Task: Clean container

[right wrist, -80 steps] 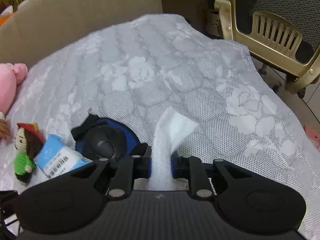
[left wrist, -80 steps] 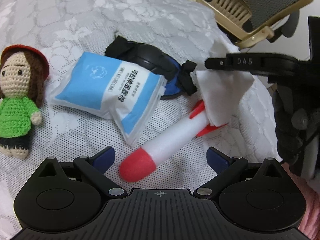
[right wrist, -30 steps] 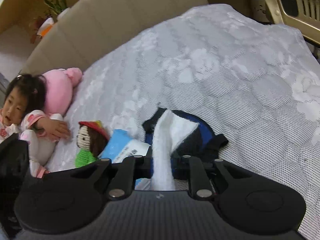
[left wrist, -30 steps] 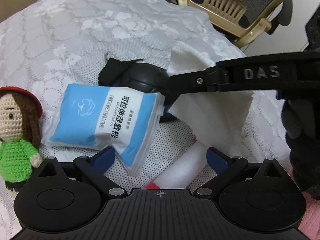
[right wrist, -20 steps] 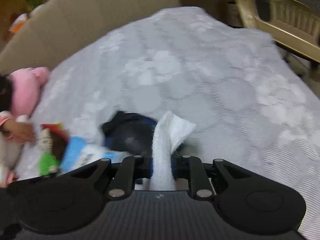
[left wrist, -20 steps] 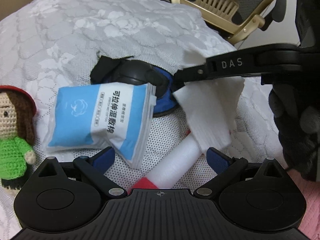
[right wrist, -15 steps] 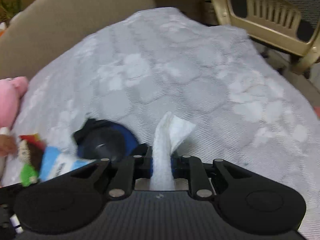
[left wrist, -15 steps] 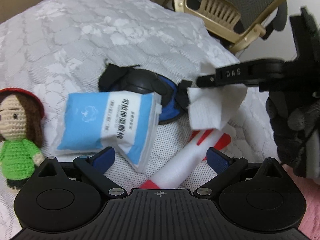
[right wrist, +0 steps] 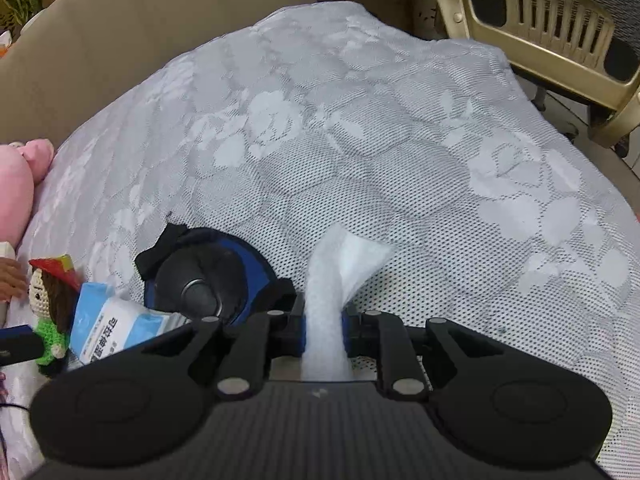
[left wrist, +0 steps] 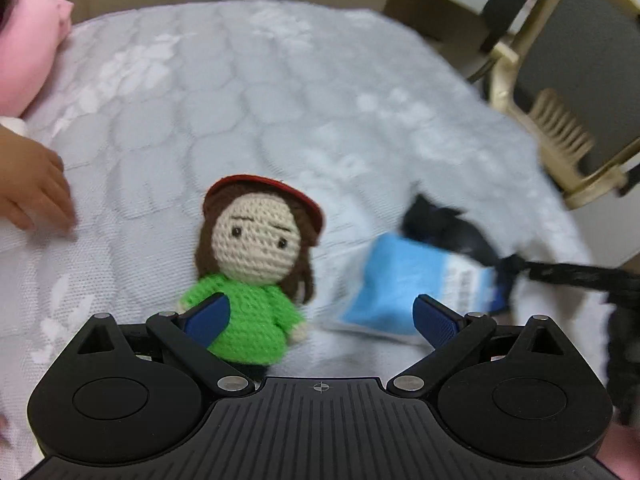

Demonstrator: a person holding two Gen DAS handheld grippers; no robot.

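Observation:
My right gripper [right wrist: 323, 320] is shut on a white wet wipe [right wrist: 340, 264], which sticks up and forward from between its pads. A round black and blue container [right wrist: 204, 280] lies on the lace-covered bed just left of it; it also shows blurred in the left wrist view [left wrist: 452, 228]. A blue and white wipes pack [right wrist: 108, 328] lies against the container, also seen in the left wrist view [left wrist: 416, 280]. My left gripper [left wrist: 320, 316] is open and empty, low over a crocheted doll [left wrist: 252, 256] in a green top.
A child's hand [left wrist: 32, 188] rests on the bed at the left, beside a pink soft toy [left wrist: 28, 52]. A gold-framed chair [right wrist: 560, 28] stands beyond the bed's right edge. A beige headboard [right wrist: 160, 20] runs along the back. The right gripper's arm [left wrist: 580, 272] crosses the left view's right side.
My left gripper has swung left, from over the wipes pack and foam rocket to over the doll. My right gripper still holds the wipe and has shifted slightly beside the container.

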